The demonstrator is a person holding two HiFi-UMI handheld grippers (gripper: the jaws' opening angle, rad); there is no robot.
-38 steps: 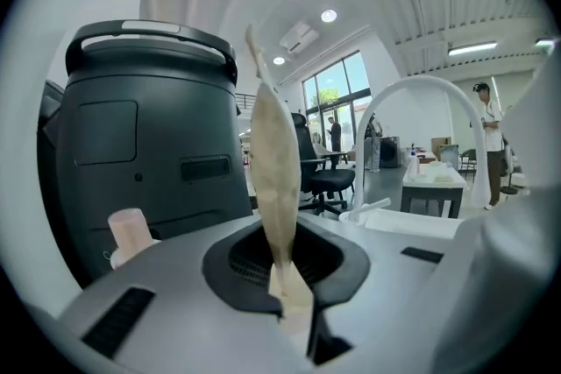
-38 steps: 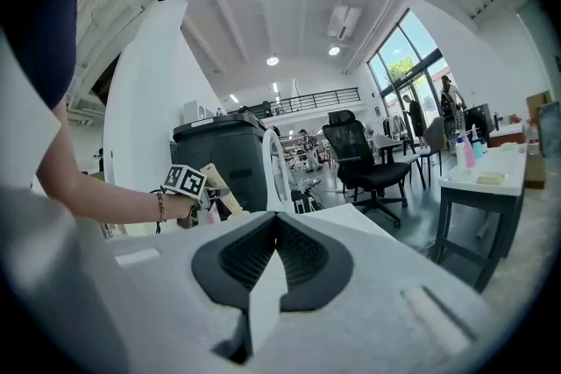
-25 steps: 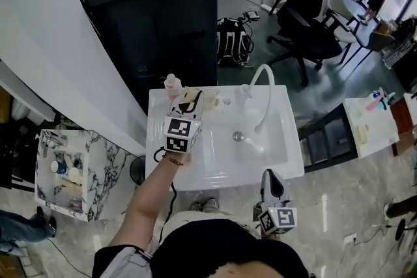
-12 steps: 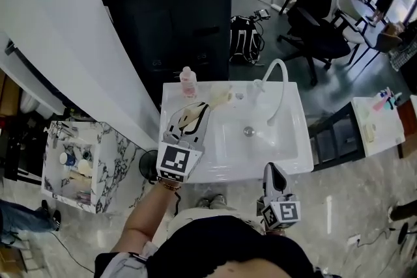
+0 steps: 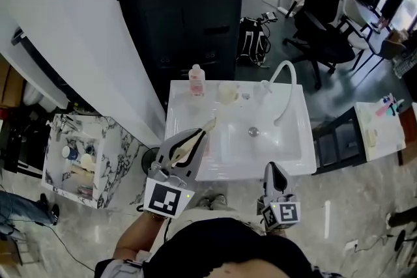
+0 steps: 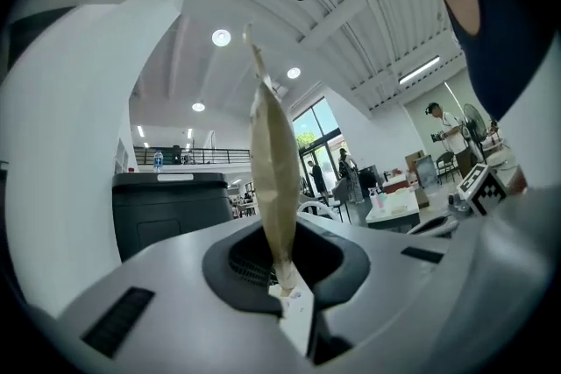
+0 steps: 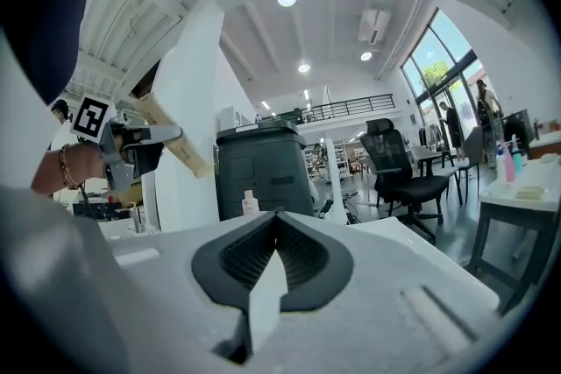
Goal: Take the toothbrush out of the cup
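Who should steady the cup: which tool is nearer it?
Left. Left tool is over the sink's left ledge before the cup; right tool is farther, off the front edge.

The toothbrush [image 6: 273, 179] looks like pale, matt wood. The sink [image 5: 184, 104] is glossy white and ceramic-looking. The bin [image 5: 186, 16] is dark plastic with a dull sheen. The floor [image 5: 365, 205] is polished, marbled stone. The left gripper [image 6: 285, 293] is matt grey plastic.

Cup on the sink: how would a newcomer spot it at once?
Find the white sink in front of the black bin. On its back rim, the cup stands between the pink bottle and the curved white faucet: it is the low, round, cream one.
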